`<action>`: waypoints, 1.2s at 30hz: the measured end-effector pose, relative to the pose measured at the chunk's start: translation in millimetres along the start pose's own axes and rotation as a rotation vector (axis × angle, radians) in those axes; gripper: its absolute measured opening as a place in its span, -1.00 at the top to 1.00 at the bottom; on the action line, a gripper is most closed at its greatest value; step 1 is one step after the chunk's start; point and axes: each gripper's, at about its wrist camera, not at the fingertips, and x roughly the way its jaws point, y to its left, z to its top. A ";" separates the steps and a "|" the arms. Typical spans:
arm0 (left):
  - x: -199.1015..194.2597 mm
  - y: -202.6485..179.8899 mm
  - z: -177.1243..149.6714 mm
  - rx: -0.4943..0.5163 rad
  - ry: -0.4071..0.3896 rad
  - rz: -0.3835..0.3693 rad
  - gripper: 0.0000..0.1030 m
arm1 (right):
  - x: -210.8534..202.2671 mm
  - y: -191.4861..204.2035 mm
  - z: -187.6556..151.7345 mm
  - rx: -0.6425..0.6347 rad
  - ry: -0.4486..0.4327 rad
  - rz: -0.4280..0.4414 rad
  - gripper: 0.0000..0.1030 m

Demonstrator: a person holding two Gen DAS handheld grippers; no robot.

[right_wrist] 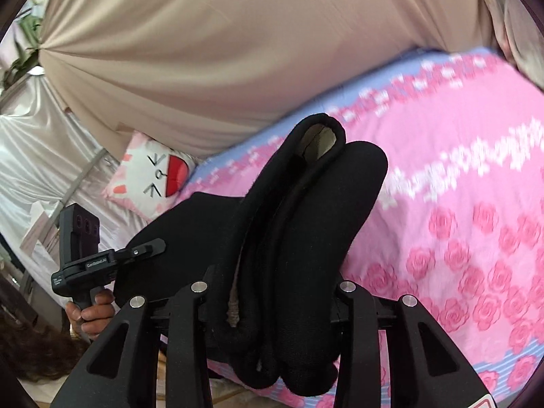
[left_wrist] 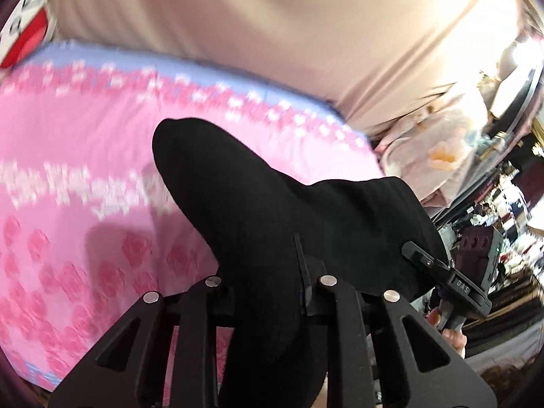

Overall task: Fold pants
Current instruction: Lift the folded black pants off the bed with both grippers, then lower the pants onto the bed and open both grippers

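The black pants (left_wrist: 255,187) hang in a thick bunch above the pink bed. In the left wrist view my left gripper (left_wrist: 272,268) is shut on the cloth, which drapes over it and hides most of its fingers. In the right wrist view my right gripper (right_wrist: 272,292) is shut on a thick folded roll of the same pants (right_wrist: 306,204), with a hem loop sticking up at the far end. Each view also shows the other gripper's finger (left_wrist: 420,255) (right_wrist: 146,248) at the side of the cloth, with a hand (right_wrist: 91,309) on its handle.
A bed sheet (left_wrist: 85,170) (right_wrist: 459,187), pink with roses and a blue border, spreads below the pants. A beige curtain (left_wrist: 238,17) hangs behind the bed. A white cat-face pillow (right_wrist: 153,173) lies at the bed's far corner. Cluttered shelves (left_wrist: 503,204) stand at the right.
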 end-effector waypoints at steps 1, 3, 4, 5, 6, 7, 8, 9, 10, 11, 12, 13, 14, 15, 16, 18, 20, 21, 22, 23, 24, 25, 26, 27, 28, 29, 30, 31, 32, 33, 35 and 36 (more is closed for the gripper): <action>-9.5 -4.6 3.2 0.019 -0.027 -0.010 0.61 | -5.7 5.0 4.2 -0.016 -0.018 0.008 0.34; -26.4 -12.1 12.7 0.048 -0.083 -0.033 0.61 | -17.8 14.8 14.6 -0.060 -0.061 0.022 0.34; -31.0 -15.3 18.6 0.058 -0.106 -0.038 0.61 | -21.4 20.6 20.5 -0.084 -0.081 0.024 0.34; -37.3 -18.7 25.6 0.074 -0.135 -0.043 0.61 | -24.1 26.8 27.6 -0.108 -0.102 0.026 0.34; -42.3 -22.3 33.2 0.092 -0.163 -0.043 0.61 | -27.7 34.7 38.9 -0.139 -0.134 0.031 0.34; -48.6 -27.4 43.2 0.118 -0.202 -0.042 0.60 | -31.5 38.7 47.7 -0.163 -0.160 0.035 0.34; -52.4 -31.0 52.0 0.141 -0.234 -0.040 0.60 | -33.5 43.2 57.2 -0.191 -0.189 0.035 0.34; -56.0 -34.8 60.4 0.163 -0.264 -0.039 0.60 | -33.0 49.9 69.8 -0.227 -0.229 0.033 0.34; -58.7 -39.5 71.6 0.189 -0.305 -0.037 0.60 | -31.6 51.2 78.2 -0.251 -0.256 0.033 0.33; -58.8 -42.7 82.2 0.214 -0.343 -0.030 0.60 | -28.7 52.9 88.4 -0.269 -0.286 0.033 0.33; -57.3 -44.8 92.1 0.236 -0.372 -0.022 0.59 | -22.8 52.7 100.9 -0.284 -0.314 0.037 0.32; -51.4 -43.6 106.7 0.254 -0.409 -0.012 0.59 | -14.6 50.0 113.2 -0.296 -0.334 0.035 0.32; -44.4 -41.6 117.1 0.257 -0.425 -0.005 0.59 | -5.8 45.8 123.3 -0.302 -0.355 0.029 0.32; -33.9 -37.9 129.7 0.261 -0.429 0.003 0.58 | 8.9 36.9 136.2 -0.304 -0.372 0.030 0.30; -16.7 -31.5 145.4 0.263 -0.432 0.009 0.57 | 25.7 25.8 146.8 -0.304 -0.373 0.031 0.29; 24.5 -12.4 169.4 0.253 -0.426 0.038 0.47 | 62.6 0.0 161.1 -0.284 -0.360 0.026 0.17; 72.1 12.8 182.4 0.229 -0.384 0.118 0.20 | 111.7 -41.0 169.3 -0.227 -0.294 -0.035 -0.18; 103.4 31.5 185.7 0.196 -0.349 0.201 -0.36 | 144.9 -73.2 169.1 -0.164 -0.218 -0.136 -0.31; 135.2 53.1 186.5 0.159 -0.301 0.323 -0.52 | 165.8 -97.6 167.1 -0.110 -0.149 -0.216 -0.31; 159.4 71.3 183.1 0.144 -0.259 0.415 -0.45 | 179.7 -119.9 162.8 -0.051 -0.097 -0.298 -0.29; 179.1 87.6 177.5 0.151 -0.215 0.510 -0.35 | 183.0 -141.8 155.4 0.015 -0.077 -0.344 -0.14; 194.3 104.9 169.7 0.162 -0.162 0.627 -0.33 | 177.7 -151.1 151.2 0.048 -0.088 -0.335 0.00; 196.8 112.7 165.3 0.163 -0.147 0.669 -0.33 | 169.6 -153.6 149.5 0.060 -0.114 -0.310 0.02; 194.8 118.2 163.8 0.148 -0.135 0.684 -0.32 | 161.0 -144.7 153.8 0.026 -0.134 -0.310 0.14; 188.5 117.7 168.1 0.123 -0.128 0.669 -0.28 | 159.0 -133.2 159.5 -0.024 -0.135 -0.324 0.36; 184.3 113.3 172.6 0.119 -0.135 0.651 -0.28 | 161.8 -115.5 168.0 -0.089 -0.124 -0.343 0.42; 178.9 99.0 182.8 0.127 -0.167 0.622 -0.28 | 168.8 -98.0 176.4 -0.146 -0.108 -0.344 0.45; 177.0 85.1 188.8 0.145 -0.196 0.611 -0.30 | 178.1 -82.4 183.8 -0.181 -0.090 -0.331 0.47; 177.8 72.7 195.7 0.164 -0.223 0.603 -0.32 | 193.3 -68.1 192.0 -0.209 -0.071 -0.302 0.47; 183.5 59.3 203.3 0.185 -0.240 0.594 -0.47 | 208.9 -59.4 196.8 -0.226 -0.058 -0.275 0.47; 208.3 41.0 217.0 0.207 -0.219 0.594 -0.59 | 242.1 -52.9 201.7 -0.259 -0.028 -0.281 0.47; 226.2 40.3 223.1 0.202 -0.191 0.595 -0.59 | 267.4 -58.6 203.9 -0.270 0.007 -0.316 0.47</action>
